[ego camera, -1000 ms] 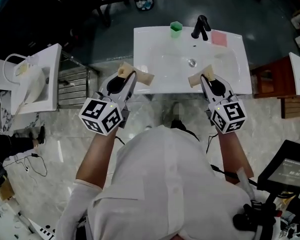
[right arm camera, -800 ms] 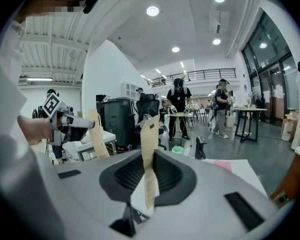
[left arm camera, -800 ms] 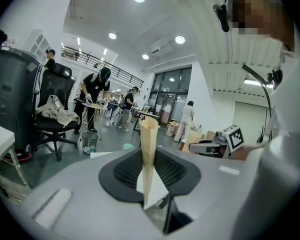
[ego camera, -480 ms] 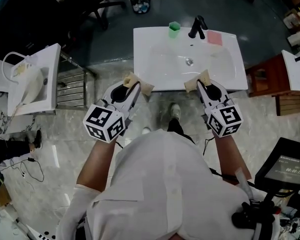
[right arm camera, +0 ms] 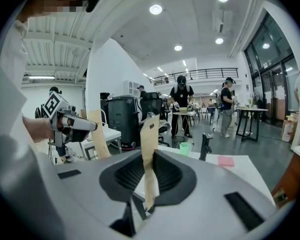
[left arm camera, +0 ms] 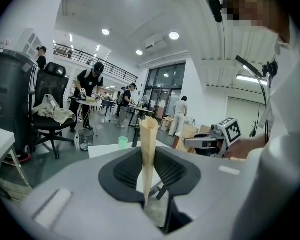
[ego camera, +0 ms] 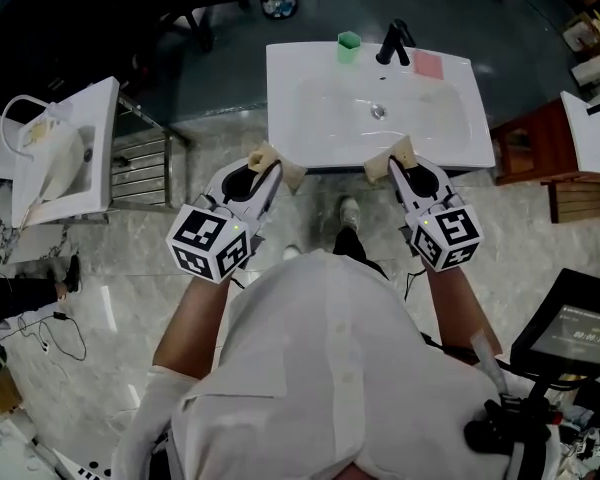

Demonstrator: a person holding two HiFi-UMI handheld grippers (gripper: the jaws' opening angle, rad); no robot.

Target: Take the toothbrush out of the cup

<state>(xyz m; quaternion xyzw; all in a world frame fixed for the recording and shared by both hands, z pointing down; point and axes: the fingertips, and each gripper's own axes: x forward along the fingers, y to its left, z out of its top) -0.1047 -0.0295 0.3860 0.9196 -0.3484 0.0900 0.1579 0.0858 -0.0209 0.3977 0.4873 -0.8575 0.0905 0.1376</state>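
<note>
I see a white sink top (ego camera: 310,133) standing on the pale floor (ego camera: 130,258); along its far rim sit a green cup (ego camera: 349,46), a black tap (ego camera: 394,43) and a pink pad (ego camera: 427,65).

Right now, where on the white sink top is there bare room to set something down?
Bare: the basin around the drain, the side rim left of the green cup, and the whole front rim. Crowded: the back edge, with green cup, black faucet and pink pad in a row.
</note>
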